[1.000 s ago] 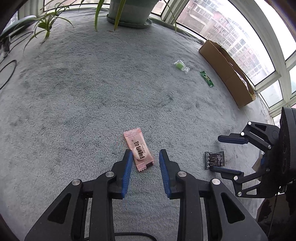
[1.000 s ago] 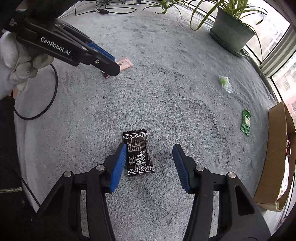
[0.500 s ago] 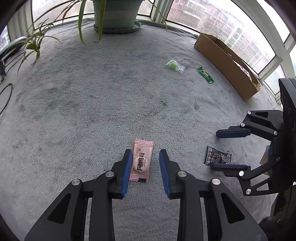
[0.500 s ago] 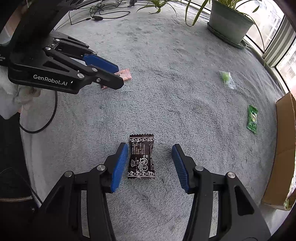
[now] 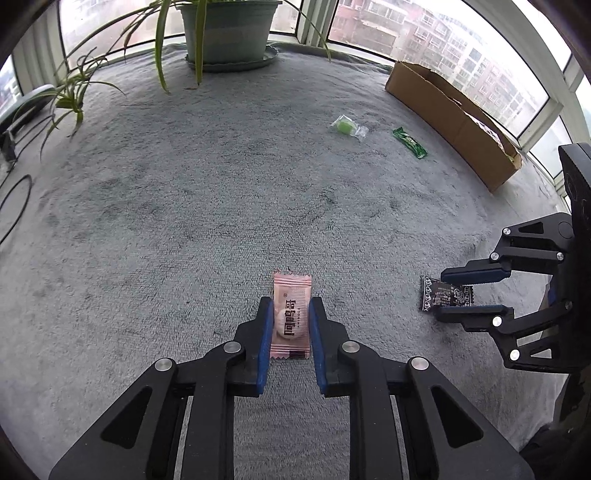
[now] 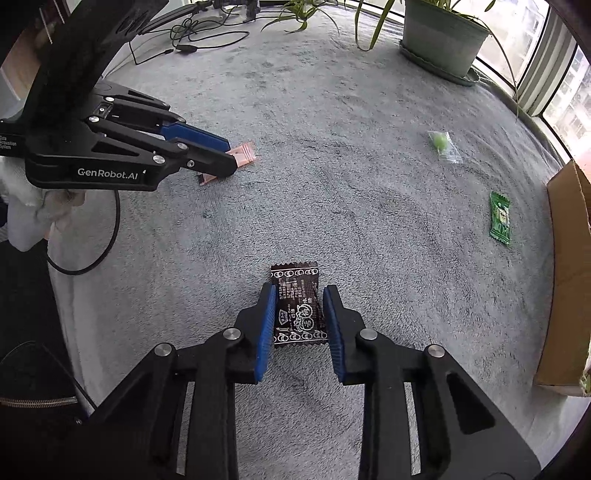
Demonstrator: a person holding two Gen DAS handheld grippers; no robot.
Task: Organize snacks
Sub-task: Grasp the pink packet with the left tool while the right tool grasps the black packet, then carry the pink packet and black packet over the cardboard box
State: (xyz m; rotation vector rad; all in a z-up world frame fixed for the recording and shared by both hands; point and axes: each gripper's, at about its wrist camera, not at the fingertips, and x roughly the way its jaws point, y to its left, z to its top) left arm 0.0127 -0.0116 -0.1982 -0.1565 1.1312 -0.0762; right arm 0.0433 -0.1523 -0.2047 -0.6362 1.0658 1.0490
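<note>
Two handheld grippers work over a grey carpet (image 5: pixel 184 206). Left gripper (image 5: pixel 290 314) has its blue pads pressed against both sides of a pink snack packet (image 5: pixel 290 314) lying flat. Right gripper (image 6: pixel 300 308) is likewise clamped on a dark brown snack packet (image 6: pixel 298 306) – also on the carpet. Farther off: green candy (image 6: pixel 439 142), green sachet (image 6: pixel 499 218), cardboard box (image 5: pixel 448 122) by the window.

You're working on a grey plush carpet (image 5: pixel 221 206) in a bay of curved windows (image 5: pixel 461 55); flat daylight, apartment blocks outside. Big green plant pot (image 5: pixel 229 33) on a saucer by the glass, smaller spider plant (image 5: pixel 70 96) to its left. Black cables (image 6: pixel 199 37) lie at the carpet's edge.
</note>
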